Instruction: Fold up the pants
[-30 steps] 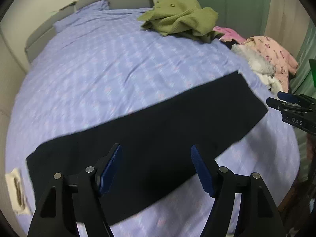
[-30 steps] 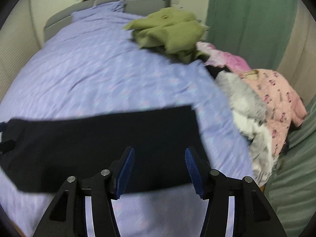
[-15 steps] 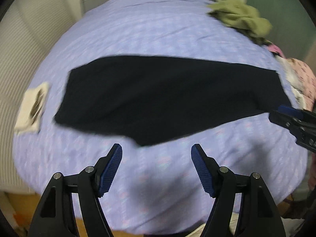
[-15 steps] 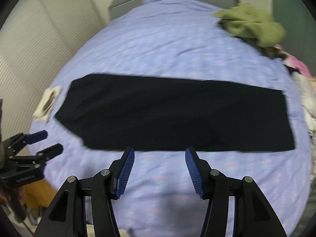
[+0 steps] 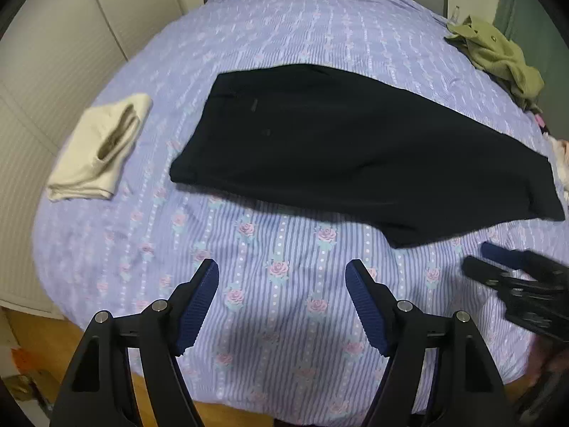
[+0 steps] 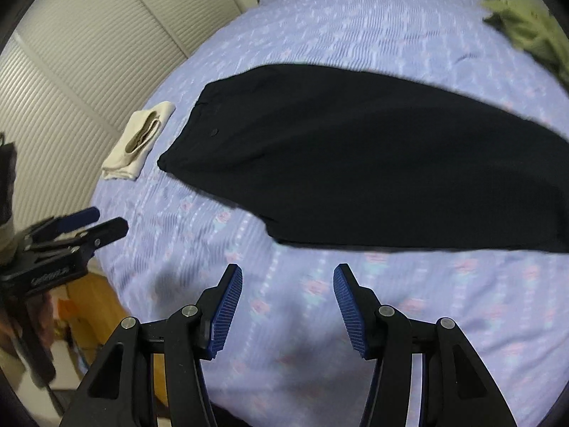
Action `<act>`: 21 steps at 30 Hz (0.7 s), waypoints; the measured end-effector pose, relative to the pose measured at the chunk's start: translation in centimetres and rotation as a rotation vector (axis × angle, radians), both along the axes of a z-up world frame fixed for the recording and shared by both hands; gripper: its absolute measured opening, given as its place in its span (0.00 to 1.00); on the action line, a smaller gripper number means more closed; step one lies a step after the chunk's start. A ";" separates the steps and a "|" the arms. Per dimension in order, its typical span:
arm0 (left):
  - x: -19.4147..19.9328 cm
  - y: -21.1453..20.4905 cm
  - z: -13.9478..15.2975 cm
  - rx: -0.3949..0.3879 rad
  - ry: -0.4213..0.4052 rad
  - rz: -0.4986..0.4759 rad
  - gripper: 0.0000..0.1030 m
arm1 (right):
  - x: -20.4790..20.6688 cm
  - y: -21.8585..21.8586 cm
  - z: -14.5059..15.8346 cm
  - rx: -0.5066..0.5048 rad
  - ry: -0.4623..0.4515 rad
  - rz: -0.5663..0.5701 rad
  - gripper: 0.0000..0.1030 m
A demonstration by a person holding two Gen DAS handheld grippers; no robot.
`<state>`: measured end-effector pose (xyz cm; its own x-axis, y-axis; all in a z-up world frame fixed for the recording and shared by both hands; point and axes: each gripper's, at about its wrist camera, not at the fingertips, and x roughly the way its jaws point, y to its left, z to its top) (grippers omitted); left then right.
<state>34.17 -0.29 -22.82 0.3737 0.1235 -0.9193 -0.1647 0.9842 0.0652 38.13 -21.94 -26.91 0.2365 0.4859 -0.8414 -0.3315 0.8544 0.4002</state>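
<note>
While you hold both over the bed's (image 5: pixel 284 35) near edge, your left gripper (image 5: pixel 282 306) and right gripper (image 6: pixel 288 306) are spread wide, gripping nothing. Black pants (image 5: pixel 355 149) lie flat, folded lengthwise, across the bed's middle, waistband toward the left edge.

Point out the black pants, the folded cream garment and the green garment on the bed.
black pants (image 5: pixel 355 149), left wrist view, middle of the flat dark cloth.
folded cream garment (image 5: pixel 96 149), left wrist view, its top layer.
green garment (image 5: pixel 498 53), left wrist view, centre of the crumpled heap.
</note>
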 end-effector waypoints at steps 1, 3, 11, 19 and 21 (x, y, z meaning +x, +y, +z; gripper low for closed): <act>0.1 0.4 -0.5 -0.022 -0.002 0.004 0.71 | 0.3 0.6 -0.9 -0.003 0.015 -0.014 0.53; 0.0 0.9 -1.3 -0.052 -0.003 0.004 0.71 | 0.9 1.6 -2.6 0.001 0.035 -0.040 0.53; -0.5 2.0 -4.3 -0.094 0.035 -0.026 0.71 | 3.0 4.4 -6.9 -0.009 0.096 -0.078 0.53; 0.0 3.1 -3.7 -0.102 0.004 -0.018 0.71 | 5.0 5.2 -2.0 -0.027 -0.122 -0.081 0.52; 0.2 3.1 -3.5 -0.090 0.001 -0.015 0.71 | 5.7 5.7 -2.8 -0.039 -0.106 -0.056 0.53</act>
